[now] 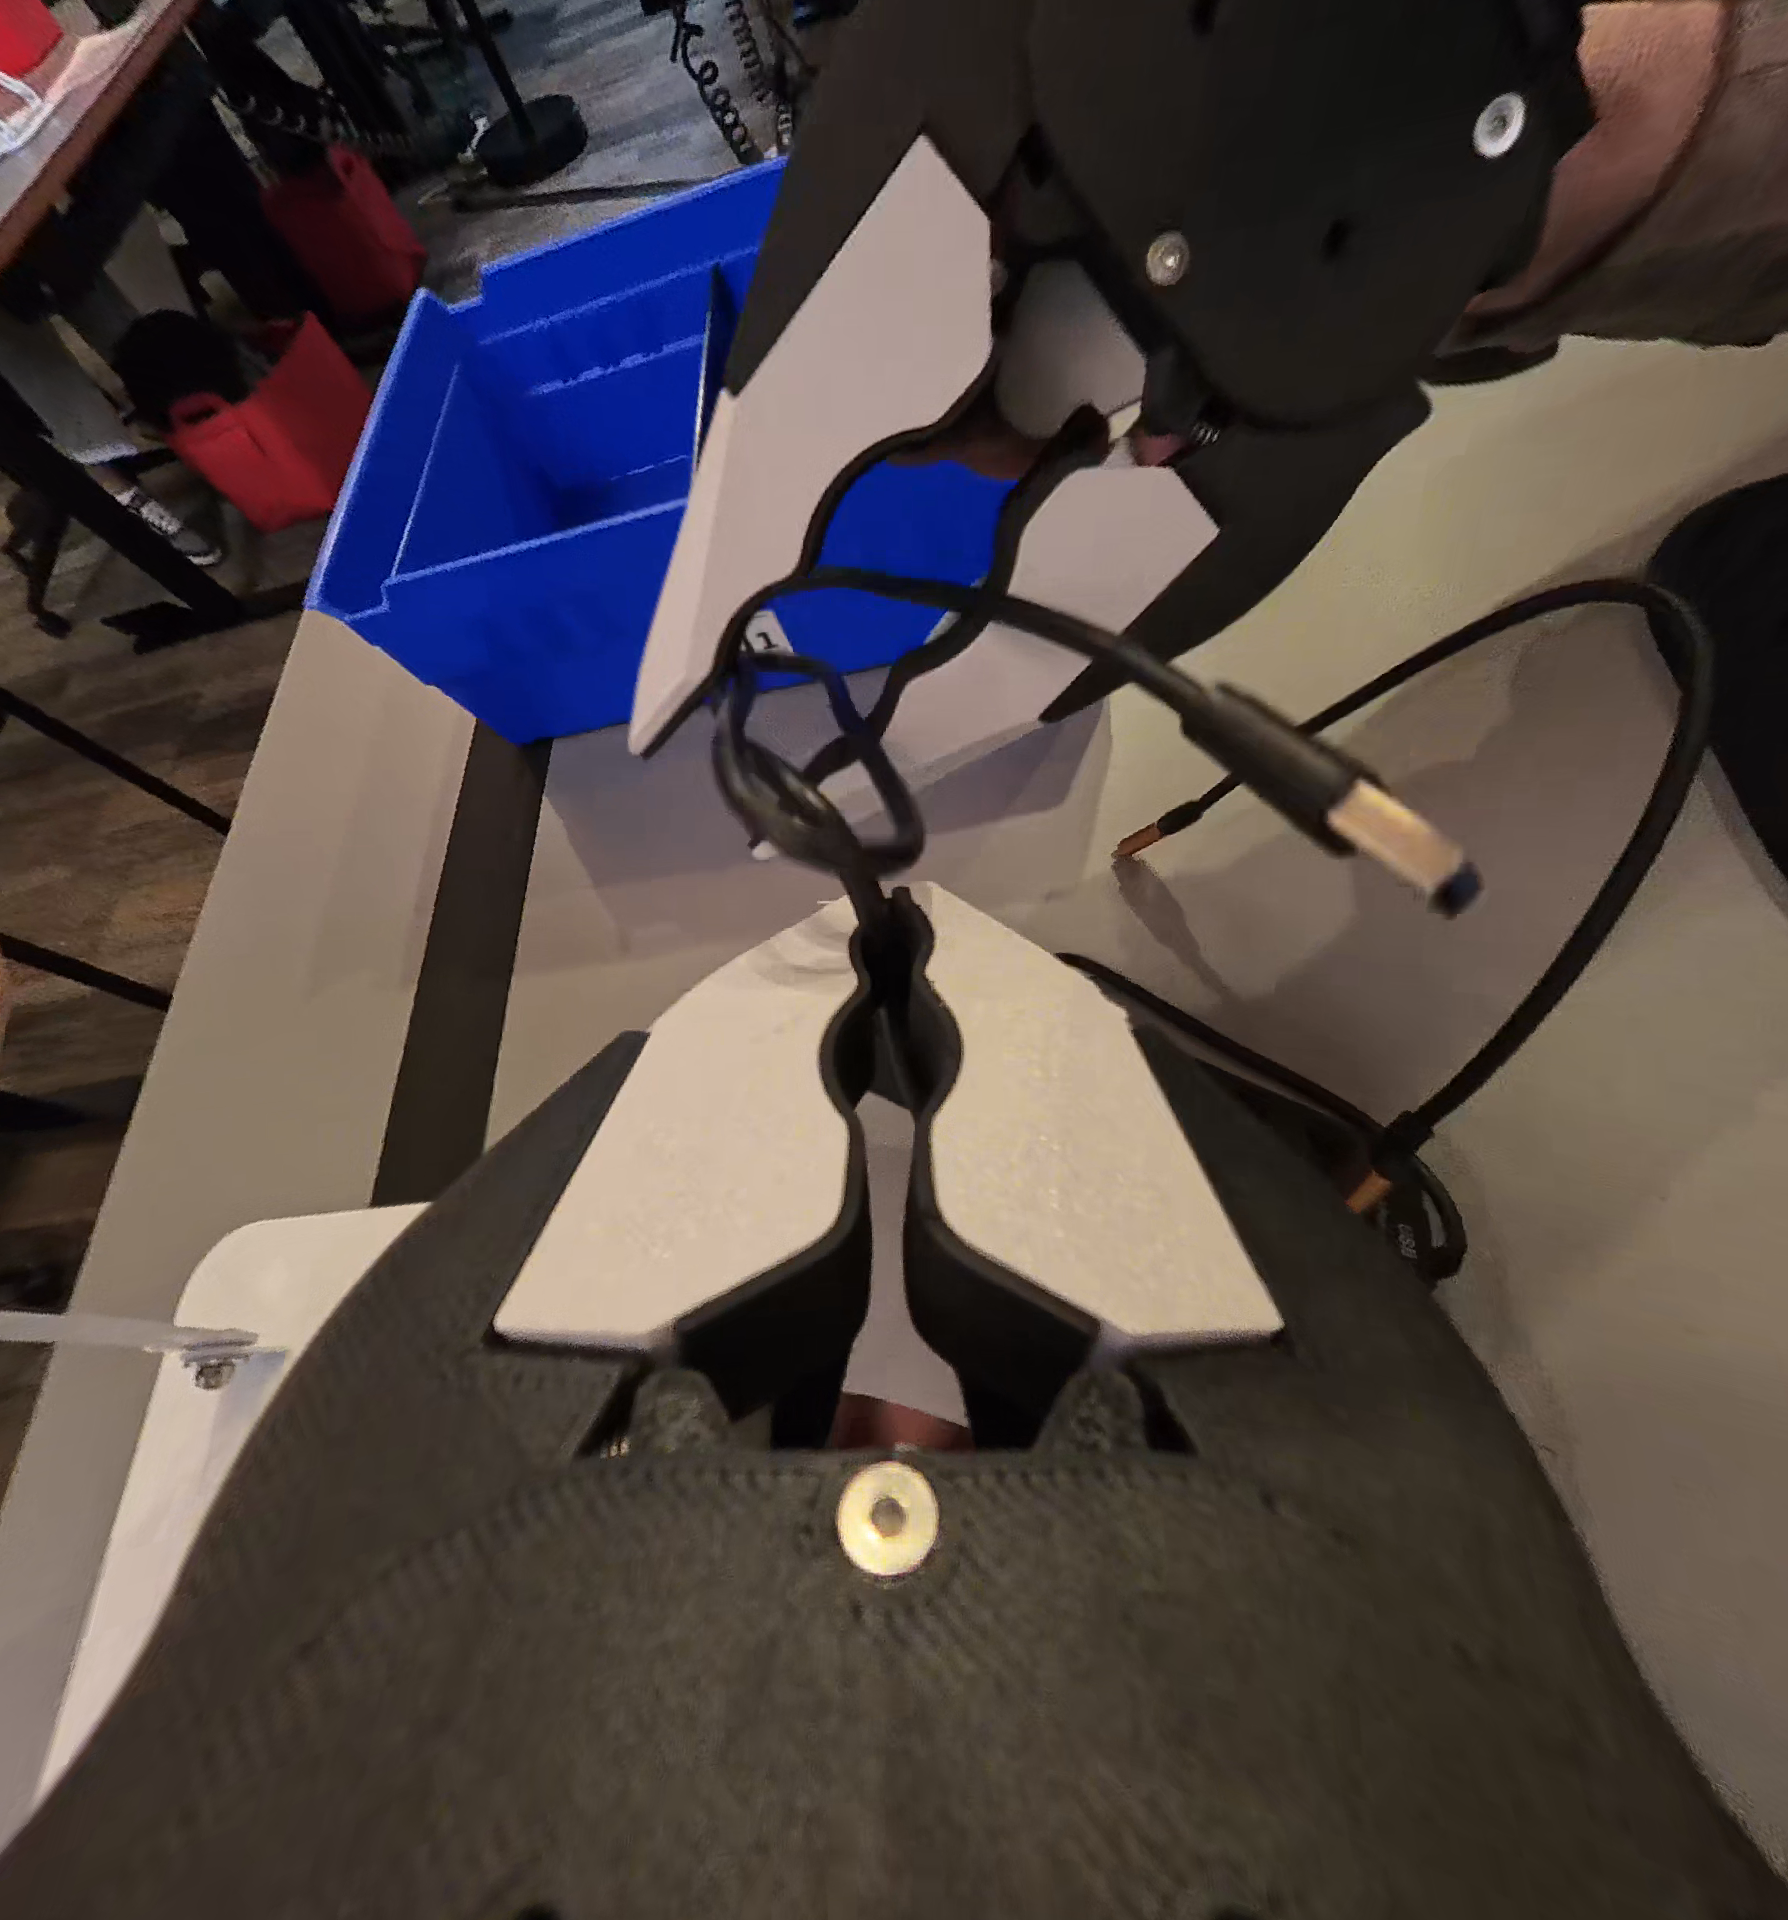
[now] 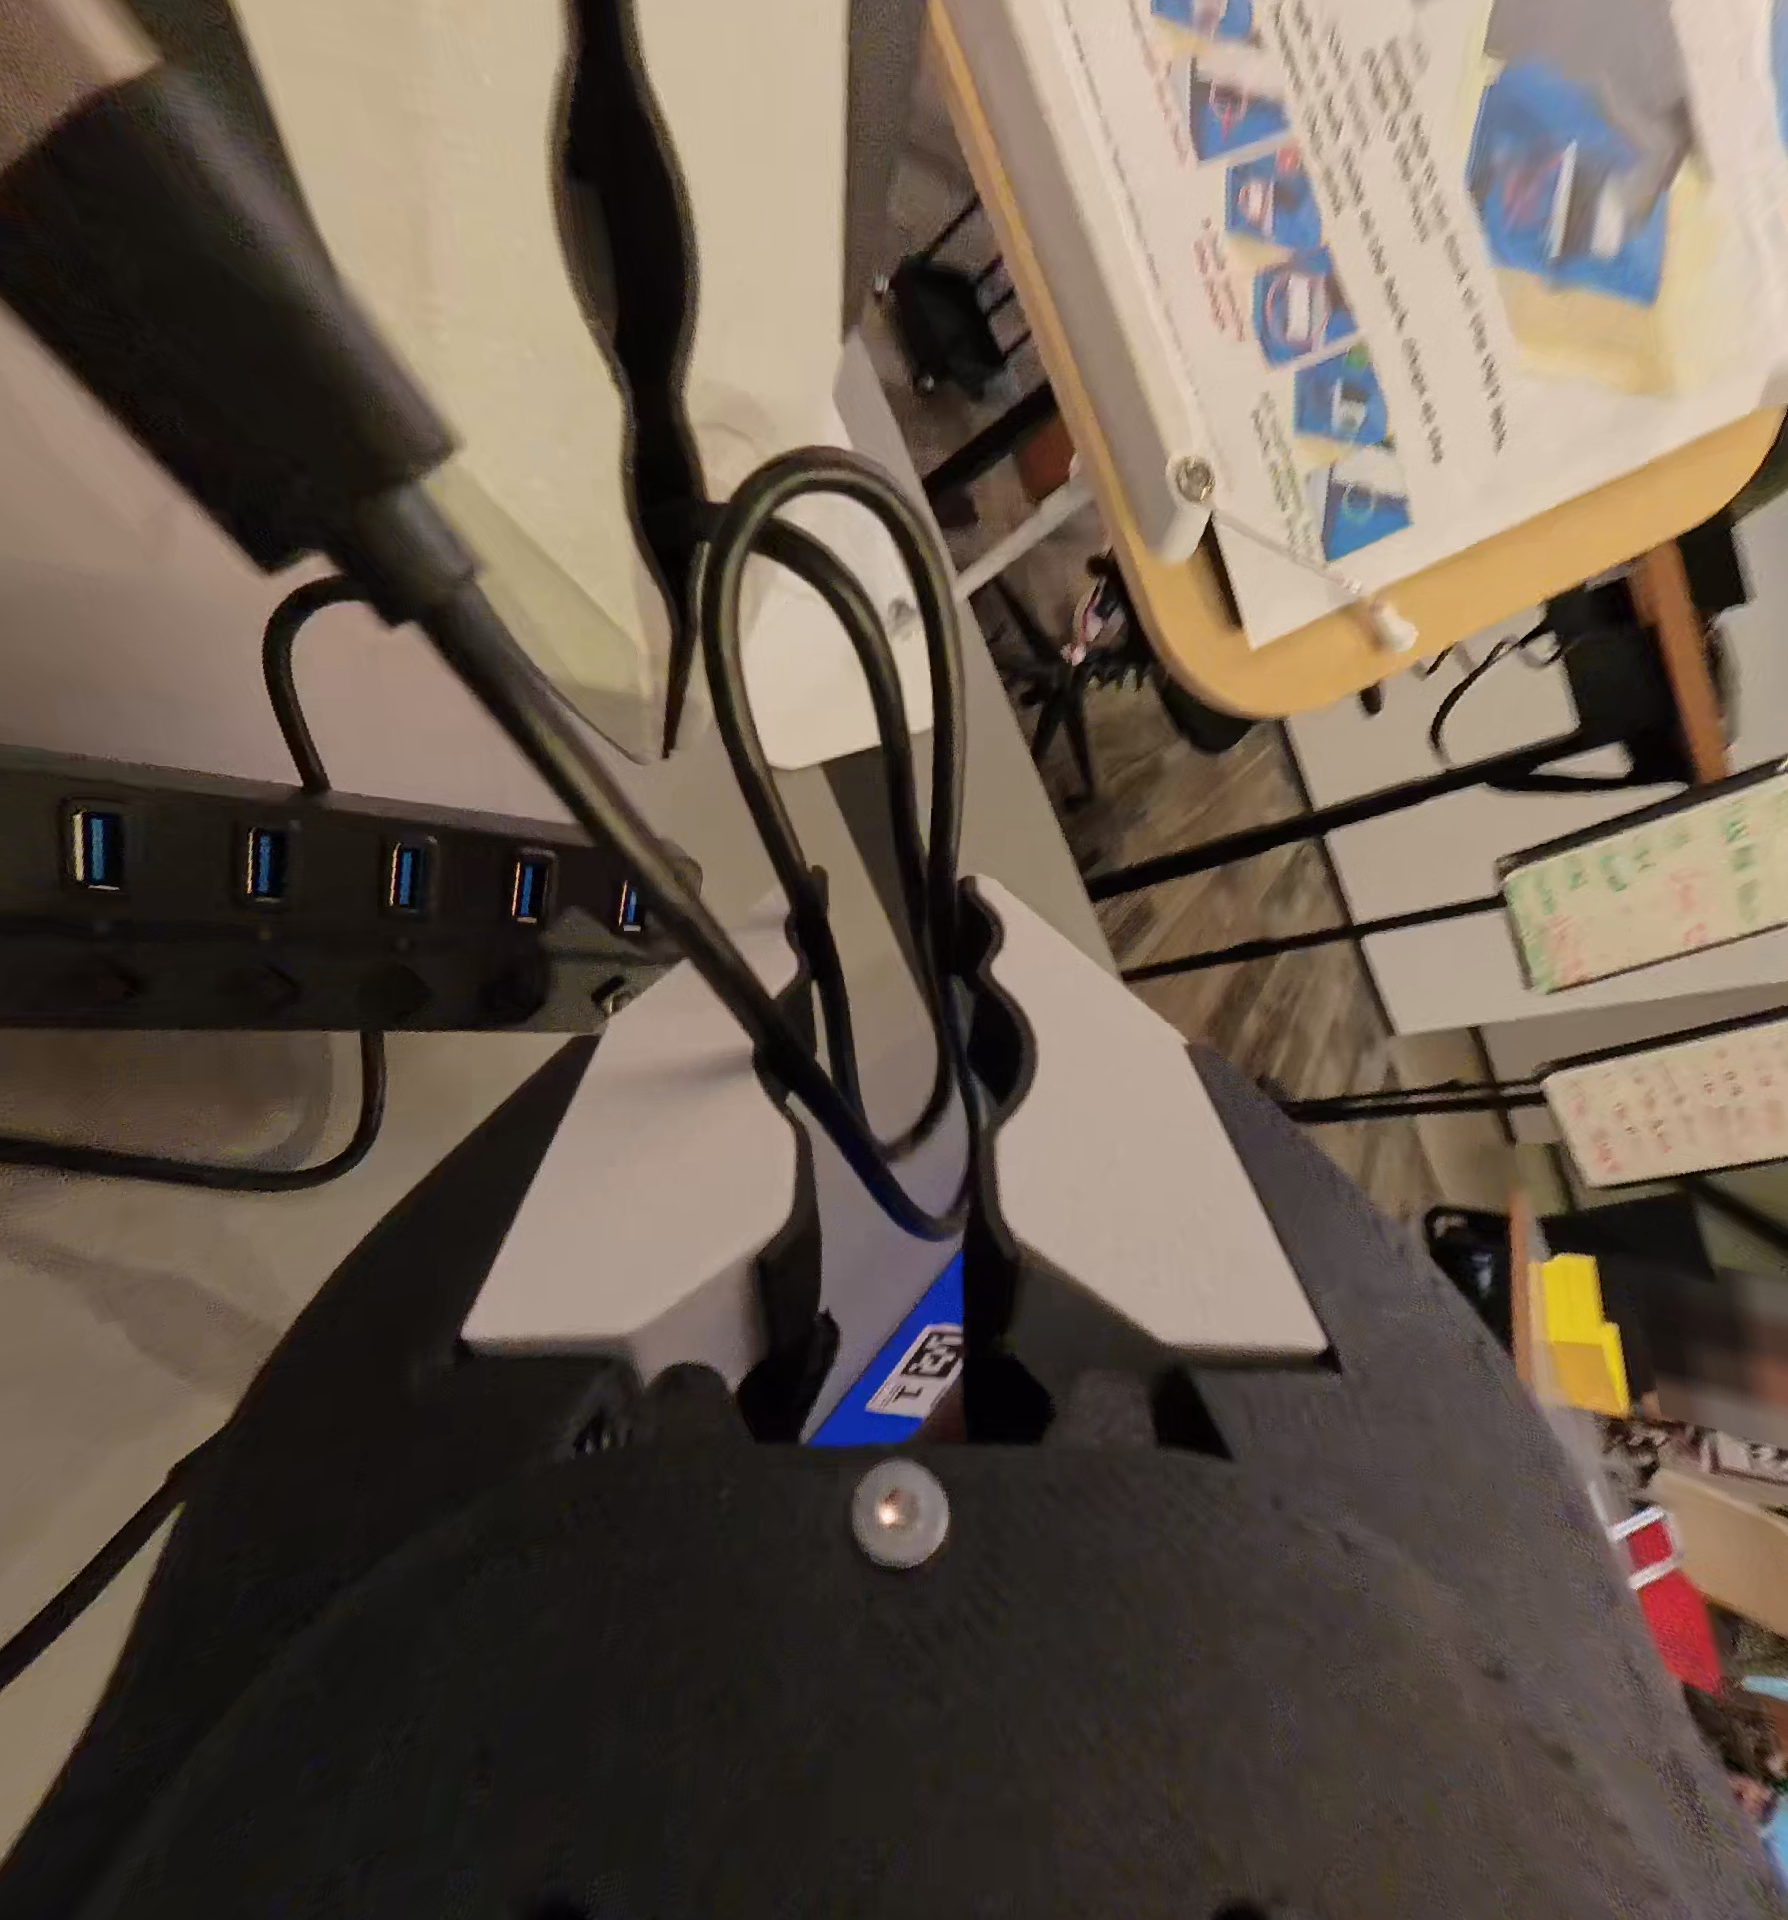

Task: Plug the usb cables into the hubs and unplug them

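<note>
A black USB cable [image 1: 817,810] is coiled in loops and held in the air between both grippers. My left gripper [image 1: 885,925] is shut on the lower end of the loops. My right gripper [image 2: 890,935] is shut on the same bundle [image 2: 828,644] from the opposite side, with a narrow gap between its fingers. It shows at the top of the left wrist view [image 1: 859,644]. The cable's plug [image 1: 1389,847] hangs free to the right, with its metal end bare. It is blurred and close in the right wrist view [image 2: 173,270]. A black hub [image 2: 298,904] with several blue ports lies on the table below.
A blue bin [image 1: 557,499] stands at the table's far left corner. A second black cable [image 1: 1638,831] arcs over the white table [image 1: 1596,1455] at the right. A board with a printed sheet [image 2: 1389,260] stands beyond the table edge. Chairs and bags are on the floor.
</note>
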`<action>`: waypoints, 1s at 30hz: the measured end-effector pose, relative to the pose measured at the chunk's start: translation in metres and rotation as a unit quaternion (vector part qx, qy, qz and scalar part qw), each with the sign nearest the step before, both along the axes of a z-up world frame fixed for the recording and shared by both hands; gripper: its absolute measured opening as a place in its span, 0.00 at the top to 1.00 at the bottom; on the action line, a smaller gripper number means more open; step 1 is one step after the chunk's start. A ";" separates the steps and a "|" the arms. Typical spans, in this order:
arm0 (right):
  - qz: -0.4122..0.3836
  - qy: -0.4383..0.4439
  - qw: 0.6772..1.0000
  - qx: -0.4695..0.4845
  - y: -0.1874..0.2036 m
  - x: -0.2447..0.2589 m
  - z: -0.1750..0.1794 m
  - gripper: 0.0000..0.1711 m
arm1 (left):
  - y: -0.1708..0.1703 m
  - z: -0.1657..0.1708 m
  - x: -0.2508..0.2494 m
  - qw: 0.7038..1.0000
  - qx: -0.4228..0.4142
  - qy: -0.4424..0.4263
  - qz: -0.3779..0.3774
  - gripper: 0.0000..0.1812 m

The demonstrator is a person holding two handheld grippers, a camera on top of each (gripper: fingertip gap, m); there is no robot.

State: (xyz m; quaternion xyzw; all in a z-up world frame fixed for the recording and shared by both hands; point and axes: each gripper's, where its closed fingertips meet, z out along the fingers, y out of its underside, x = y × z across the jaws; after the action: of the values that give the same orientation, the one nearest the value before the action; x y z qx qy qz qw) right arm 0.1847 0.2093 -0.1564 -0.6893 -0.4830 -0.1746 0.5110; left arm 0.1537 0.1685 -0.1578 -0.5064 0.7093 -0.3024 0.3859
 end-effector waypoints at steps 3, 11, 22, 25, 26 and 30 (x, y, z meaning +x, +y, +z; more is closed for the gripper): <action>0.005 -0.011 0.999 0.040 0.002 -0.001 0.007 0.82 | -0.007 0.002 -0.001 0.999 0.029 0.018 -0.018 1.00; 0.063 -0.033 0.997 0.040 -0.005 -0.011 0.007 0.88 | -0.026 0.002 -0.002 0.987 0.120 0.079 -0.072 1.00; 0.083 0.129 0.987 -0.057 -0.025 -0.012 0.019 1.00 | -0.020 0.028 -0.002 0.990 0.126 0.048 -0.044 0.93; 0.081 0.175 0.980 -0.054 -0.026 -0.014 0.028 1.00 | -0.018 0.030 -0.008 0.994 0.101 0.029 -0.027 0.83; 0.080 0.187 0.978 -0.052 -0.026 -0.015 0.032 1.00 | -0.019 0.028 -0.012 0.996 0.086 0.024 -0.023 0.79; 0.070 0.217 0.972 -0.058 -0.026 -0.013 0.044 1.00 | -0.025 0.016 -0.022 1.000 0.013 -0.005 -0.007 0.70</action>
State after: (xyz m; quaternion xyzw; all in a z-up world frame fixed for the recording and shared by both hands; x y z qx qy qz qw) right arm 0.1717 0.1829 -0.1121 -0.7036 -0.4168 0.0433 0.5739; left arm 0.1320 0.1430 -0.1418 -0.4947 0.7150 -0.2985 0.3936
